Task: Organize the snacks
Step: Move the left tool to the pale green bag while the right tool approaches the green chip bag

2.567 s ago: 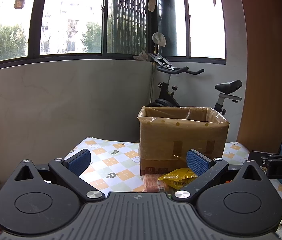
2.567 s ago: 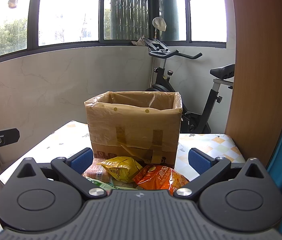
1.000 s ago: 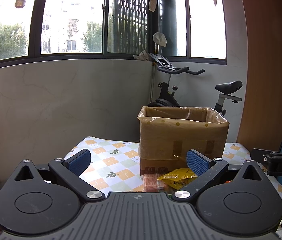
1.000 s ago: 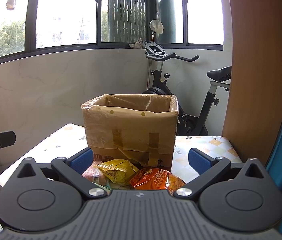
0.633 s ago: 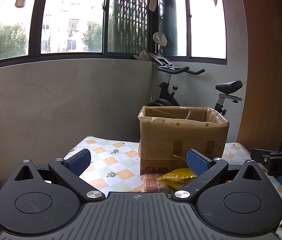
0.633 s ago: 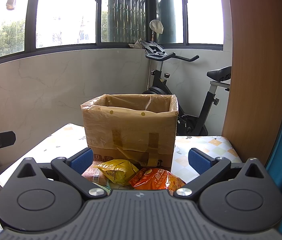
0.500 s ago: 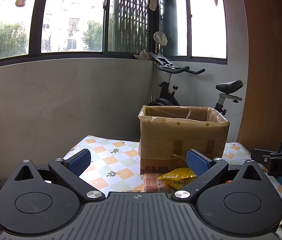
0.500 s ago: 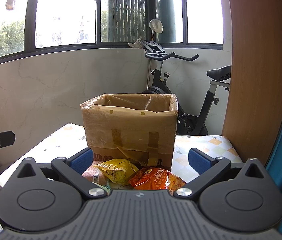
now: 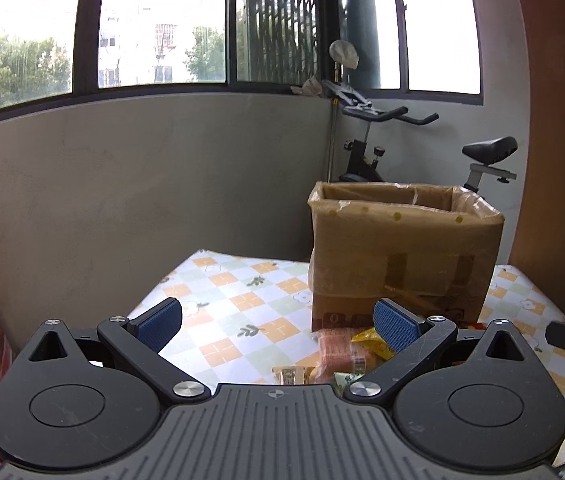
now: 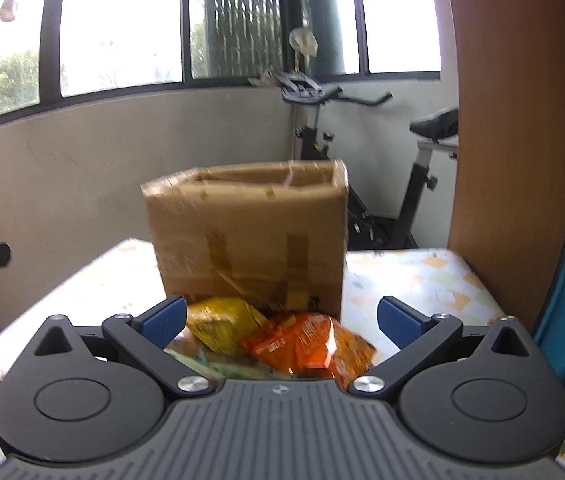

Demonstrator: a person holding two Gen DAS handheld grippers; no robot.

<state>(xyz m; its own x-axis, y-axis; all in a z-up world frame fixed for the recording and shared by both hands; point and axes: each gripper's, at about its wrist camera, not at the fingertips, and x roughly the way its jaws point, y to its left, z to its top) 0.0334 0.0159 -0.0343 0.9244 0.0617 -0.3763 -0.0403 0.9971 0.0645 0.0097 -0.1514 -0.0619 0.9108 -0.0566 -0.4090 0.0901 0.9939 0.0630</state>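
Your right gripper (image 10: 278,320) has just started moving: its view, sharp half a second ago, is now smeared, and the snack pile and box sit higher and larger in it, so you are closing in and tipping down toward the pile. That reads as the opening reach for a first packet; nothing has been lifted yet. The jaws are spread wide and empty.

Nearest to it, between the blue pads, lie the orange packet (image 10: 314,346) and the yellow packet (image 10: 222,324), the yellow one partly under the left pad's tip, with a greenish packet (image 10: 210,362) tucked below them. All rest on the checked tablecloth (image 9: 242,304), just in front of the box.

Your left gripper (image 9: 278,322) has hardly moved, only edged nearer and to the left. It is also spread wide, holding nothing, with the pile off toward its right finger: a reddish-brown packet (image 9: 336,350) and a small tan packet (image 9: 290,374) show there.

Behind the pile stands the cardboard box (image 9: 402,252), upright, open at the top, its rim wrapped in clear tape or film. From these angles you cannot see inside it, so whether it holds anything is unknown.
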